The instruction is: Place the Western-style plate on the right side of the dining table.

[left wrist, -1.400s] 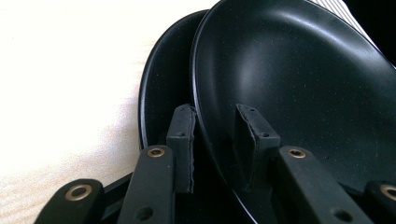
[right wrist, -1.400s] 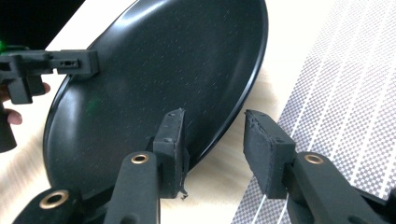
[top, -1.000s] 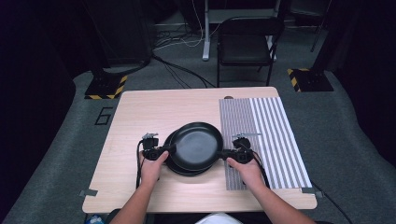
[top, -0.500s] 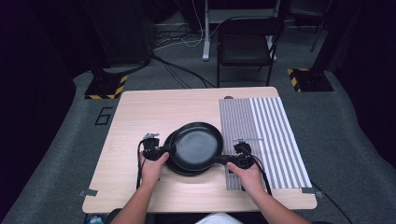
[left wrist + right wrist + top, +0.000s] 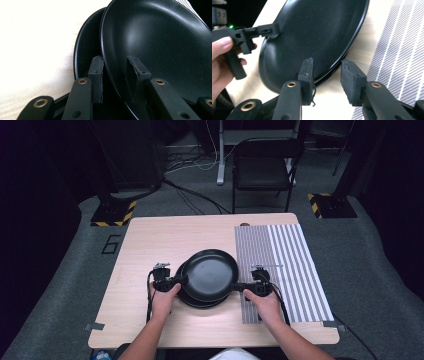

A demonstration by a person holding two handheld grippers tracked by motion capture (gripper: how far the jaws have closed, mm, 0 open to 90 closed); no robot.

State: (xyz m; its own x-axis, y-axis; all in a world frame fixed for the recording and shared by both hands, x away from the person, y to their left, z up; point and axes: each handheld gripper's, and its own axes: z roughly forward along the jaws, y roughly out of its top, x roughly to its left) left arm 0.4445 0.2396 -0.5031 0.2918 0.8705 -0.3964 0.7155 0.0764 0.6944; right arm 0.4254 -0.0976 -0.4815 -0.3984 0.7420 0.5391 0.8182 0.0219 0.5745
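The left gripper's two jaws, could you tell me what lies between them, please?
In the left gripper view, the rim of the top black plate lies between the jaws of the left gripper. The lower plate lies outside them.

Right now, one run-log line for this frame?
scene: top plate on lower plate, table | left gripper: fingers clamp top plate rim | right gripper: fingers just closing around opposite rim, gap left

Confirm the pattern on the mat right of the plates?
The mat has grey and white stripes running lengthwise, finer on its left part; the high view shows it best.
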